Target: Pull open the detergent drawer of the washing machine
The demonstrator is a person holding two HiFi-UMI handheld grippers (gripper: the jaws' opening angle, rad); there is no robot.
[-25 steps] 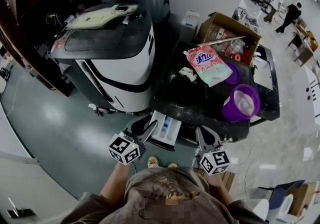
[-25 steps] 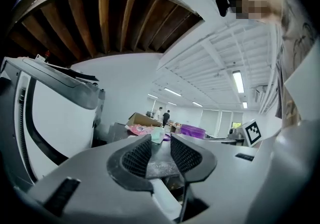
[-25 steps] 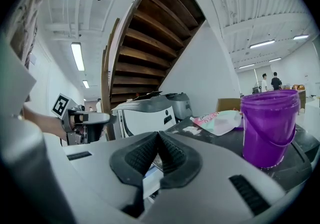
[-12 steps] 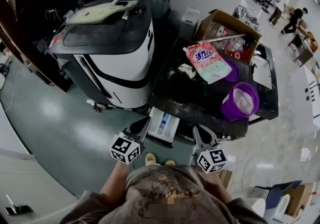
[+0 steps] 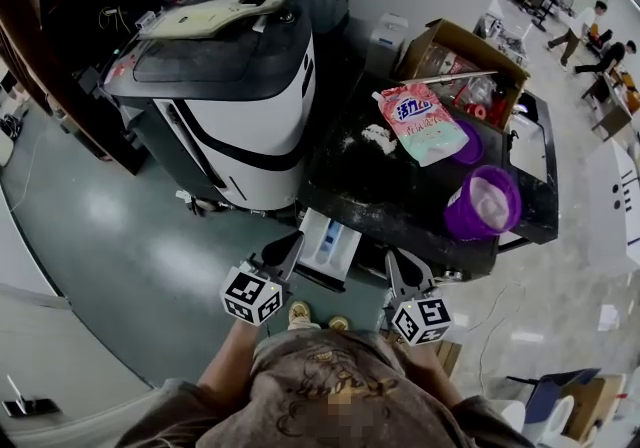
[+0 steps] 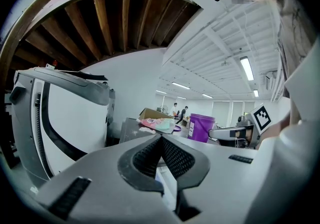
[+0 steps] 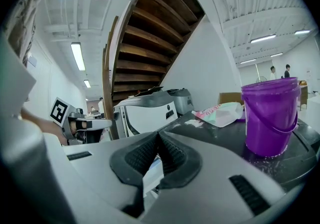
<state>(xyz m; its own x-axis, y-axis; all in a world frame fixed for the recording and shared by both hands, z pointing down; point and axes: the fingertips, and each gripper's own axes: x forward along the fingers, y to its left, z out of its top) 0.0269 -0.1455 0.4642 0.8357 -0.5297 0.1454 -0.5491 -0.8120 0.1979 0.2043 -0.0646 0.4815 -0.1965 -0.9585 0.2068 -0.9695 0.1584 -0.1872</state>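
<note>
In the head view the white detergent drawer (image 5: 328, 248) sticks out of the front of the dark-topped washing machine (image 5: 370, 198), its compartments showing. My left gripper (image 5: 292, 244) is shut with nothing in it, its tip just left of the drawer's front corner. My right gripper (image 5: 393, 262) is shut and empty too, at the machine's front edge to the right of the drawer. In the left gripper view the ribbed pads of the left gripper (image 6: 161, 138) meet at the tip. The right gripper view shows the right gripper (image 7: 158, 136) the same way, with the drawer (image 7: 151, 174) pale below it.
A purple bucket (image 5: 482, 204), a pink detergent pouch (image 5: 420, 124) and an open cardboard box (image 5: 455, 54) stand on the machine's top. A large white and black appliance (image 5: 250, 126) stands just left of it. Green floor lies to the left. People (image 5: 585, 21) stand far off.
The left gripper's jaws stood apart a second ago and have closed with nothing between them. It also sank slightly. The drawer and the right gripper have stayed put.
</note>
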